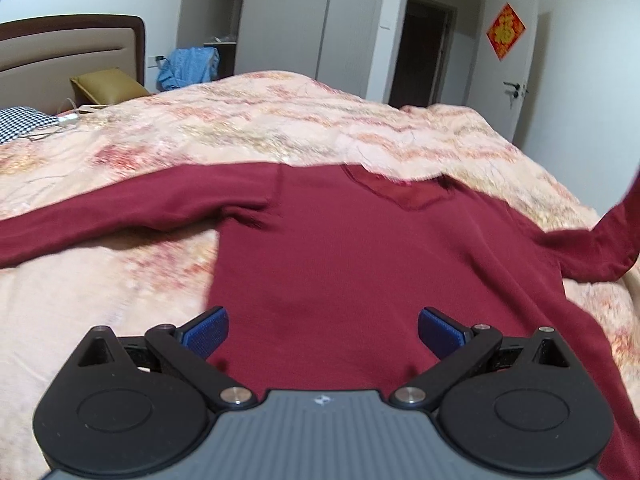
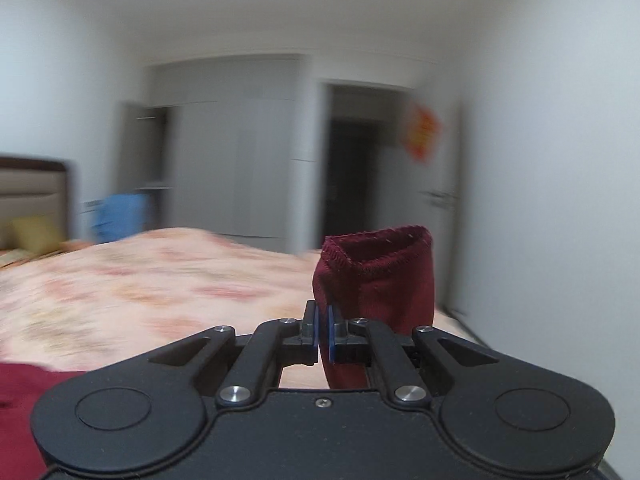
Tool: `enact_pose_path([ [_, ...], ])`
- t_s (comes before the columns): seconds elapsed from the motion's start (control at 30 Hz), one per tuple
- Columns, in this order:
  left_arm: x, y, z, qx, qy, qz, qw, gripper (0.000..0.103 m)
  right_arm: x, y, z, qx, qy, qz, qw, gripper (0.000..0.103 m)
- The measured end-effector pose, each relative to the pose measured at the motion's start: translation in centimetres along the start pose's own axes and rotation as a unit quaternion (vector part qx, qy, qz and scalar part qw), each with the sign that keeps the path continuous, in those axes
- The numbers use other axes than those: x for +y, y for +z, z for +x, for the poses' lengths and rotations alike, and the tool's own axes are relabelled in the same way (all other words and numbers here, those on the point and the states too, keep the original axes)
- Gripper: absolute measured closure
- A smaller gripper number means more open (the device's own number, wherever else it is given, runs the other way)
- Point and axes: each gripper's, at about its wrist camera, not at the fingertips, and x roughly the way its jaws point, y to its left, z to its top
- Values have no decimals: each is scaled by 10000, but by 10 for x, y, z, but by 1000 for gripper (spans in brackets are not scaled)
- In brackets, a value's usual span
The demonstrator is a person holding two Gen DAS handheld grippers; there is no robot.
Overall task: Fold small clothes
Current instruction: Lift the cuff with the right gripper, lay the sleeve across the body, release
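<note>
A dark red long-sleeved top (image 1: 340, 264) lies spread flat on the floral bedspread (image 1: 240, 128), neckline away from me. Its left sleeve (image 1: 100, 216) stretches out to the left. Its right sleeve (image 1: 600, 244) rises off the bed at the right edge of the left wrist view. My left gripper (image 1: 323, 332) hovers over the lower body of the top, jaws wide open, nothing between the blue pads (image 1: 206, 332). My right gripper (image 2: 323, 334) is shut on the sleeve cuff (image 2: 376, 276), which stands up above the fingers, lifted over the bed.
A padded headboard (image 1: 68, 48), a mustard pillow (image 1: 106, 88) and a checked pillow (image 1: 22, 120) lie at the far left. Blue clothing (image 1: 188, 66) hangs by grey wardrobes (image 1: 288, 20). An open door (image 1: 516, 52) and a dark doorway (image 1: 424, 48) stand beyond the bed.
</note>
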Motion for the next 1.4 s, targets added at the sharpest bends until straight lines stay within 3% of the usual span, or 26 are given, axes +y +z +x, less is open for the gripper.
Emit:
enact_pose_path([
  [0.17,26,10,-22,-255,141,-207,9994,0,105,2,8,187,1155,-369,9924,100],
  [0.3,51,12,-36,-399,327,-378,9980,0,190,-17,1,511,1817,-707,9795,100],
  [0.5,87,8,-46,-468,645,-632,9948,0,281,-77,-7,1256,2414,-1493,9506,100],
  [0.67,105,5,-43,-463,749,-825,9927,0,308,-116,-13,1665,2648,-2016,9282,96],
  [0.73,106,5,-42,-495,724,-854,9925,0,305,-122,-16,1877,2804,-1972,9205,85],
  [0.8,103,8,-39,-544,651,-846,9928,0,297,-124,-18,1886,2904,-1970,9172,63],
  [0.9,93,13,-30,-631,493,-755,9939,0,270,-118,-25,1718,2980,-1970,9181,40],
  [1.07,61,26,1,-695,251,-520,9959,0,197,-103,-18,1736,2628,-1478,9375,30],
  [1.27,22,32,62,-579,88,-312,9978,0,88,-88,29,2006,1501,-129,9680,32],
  [1.33,16,26,80,-441,194,-211,9986,0,53,-88,53,2159,1145,559,9681,39],
  [1.4,13,19,92,-252,289,-159,9991,0,22,-92,79,2396,985,1273,9575,44],
])
